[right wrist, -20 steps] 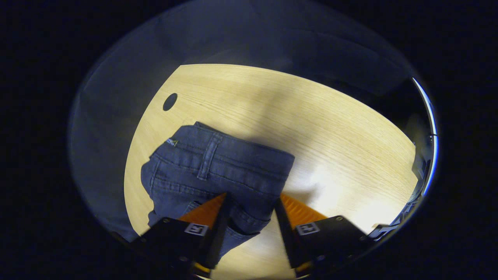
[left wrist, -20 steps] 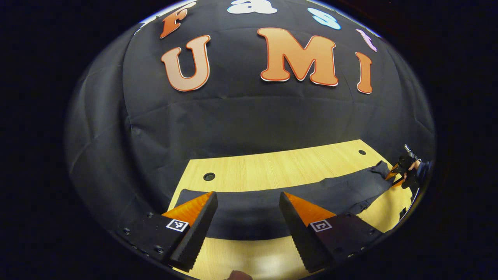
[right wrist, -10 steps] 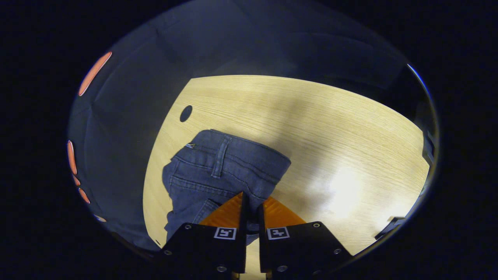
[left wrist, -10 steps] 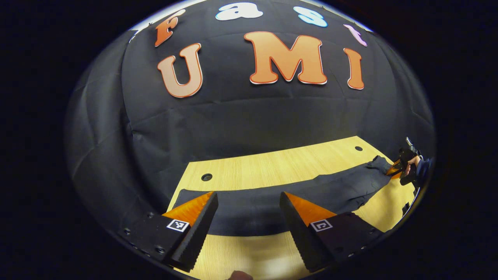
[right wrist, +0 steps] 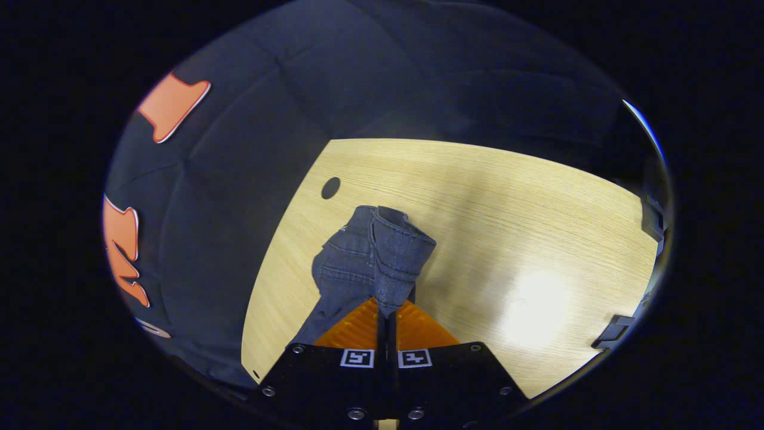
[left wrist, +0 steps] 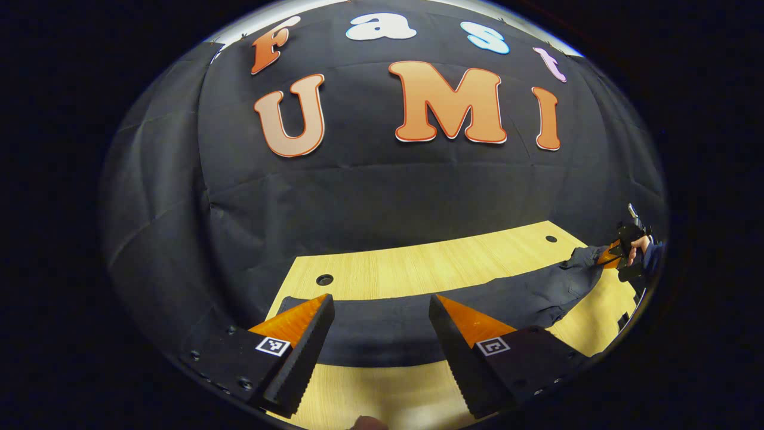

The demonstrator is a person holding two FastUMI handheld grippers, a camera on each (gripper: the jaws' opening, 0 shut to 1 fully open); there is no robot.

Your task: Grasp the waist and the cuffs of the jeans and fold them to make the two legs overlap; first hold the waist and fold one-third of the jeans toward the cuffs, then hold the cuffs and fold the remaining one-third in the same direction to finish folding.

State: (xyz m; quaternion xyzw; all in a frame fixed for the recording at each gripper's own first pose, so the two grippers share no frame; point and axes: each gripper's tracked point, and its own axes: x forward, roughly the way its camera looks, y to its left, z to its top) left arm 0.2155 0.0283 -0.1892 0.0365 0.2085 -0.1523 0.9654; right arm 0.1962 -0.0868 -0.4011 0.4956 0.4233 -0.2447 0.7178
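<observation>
Both right gripper (right wrist: 387, 310) fingers (right wrist: 358, 325) pinch the jeans (right wrist: 370, 257) waist.

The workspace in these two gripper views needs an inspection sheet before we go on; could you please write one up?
Surface: pale wooden table with round holes.
Job's things: dark jeans stretched along the table; waist bunched and lifted at the right gripper.
Clutter: nothing seen.
Grippers: left gripper open, fingers either side of the cuff end, not gripping; right gripper shut on the waist, seen far off in the left gripper view with a hand holding it.
Cables: nothing seen.
Surroundings: black cloth wall behind the table; a dark fitting at the table's edge, too small to identify.
</observation>
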